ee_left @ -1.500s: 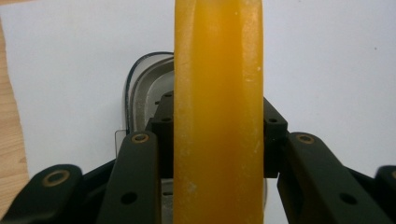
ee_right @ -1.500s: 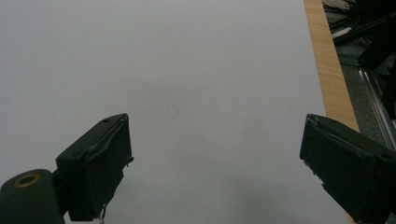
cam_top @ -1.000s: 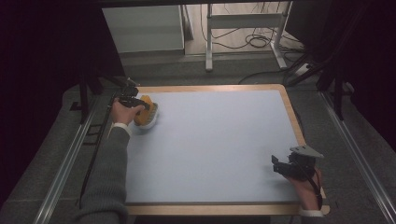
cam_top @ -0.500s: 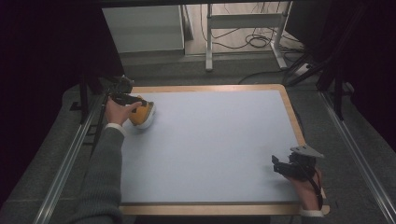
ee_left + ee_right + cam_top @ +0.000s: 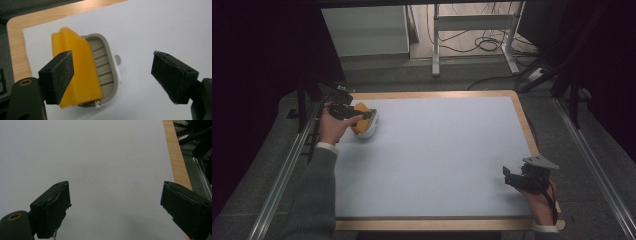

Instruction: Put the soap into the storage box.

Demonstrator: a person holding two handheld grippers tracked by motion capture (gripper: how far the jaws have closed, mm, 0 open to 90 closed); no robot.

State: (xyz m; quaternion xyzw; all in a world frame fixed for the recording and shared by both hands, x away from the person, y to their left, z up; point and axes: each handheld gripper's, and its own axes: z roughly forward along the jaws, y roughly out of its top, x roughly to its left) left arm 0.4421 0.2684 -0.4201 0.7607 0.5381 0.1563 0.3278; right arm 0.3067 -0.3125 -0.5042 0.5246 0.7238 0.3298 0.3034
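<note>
1. Left gripper [image 5: 362, 116] — far-left corner of the table, held just above the object. In the left gripper view [image 5: 112, 75] its jaws stand wide apart and have just been opening; nothing is clamped between them, and the pads press on nothing.

2. Yellow sponge [image 5: 77, 75] — a soft orange-yellow block lying tilted in the grey dish, one long edge raised against the dish's side. It shows partly behind the left jaw, apart from both pads.

3. Grey dish [image 5: 106, 65] — a shallow ribbed tray, rounded corners, resting on the sheet near the far-left corner; seen in the high view [image 5: 371, 127] under the sponge.

4. Right gripper [image 5: 512, 179] — near-right corner, jaws spread, empty; bare sheet ahead of it in the right gripper view [image 5: 115, 210].

5. Table [image 5: 437, 220] — wooden rim with a pale blue-white sheet [image 5: 437, 160] covering the top.

6. Progress, as judged: the sponge appears delivered into the dish and let go, so the placing step looks done. Remaining, at most: drawing the left gripper clear, and perhaps nudging the sponge flat, since it sits askew.
</note>
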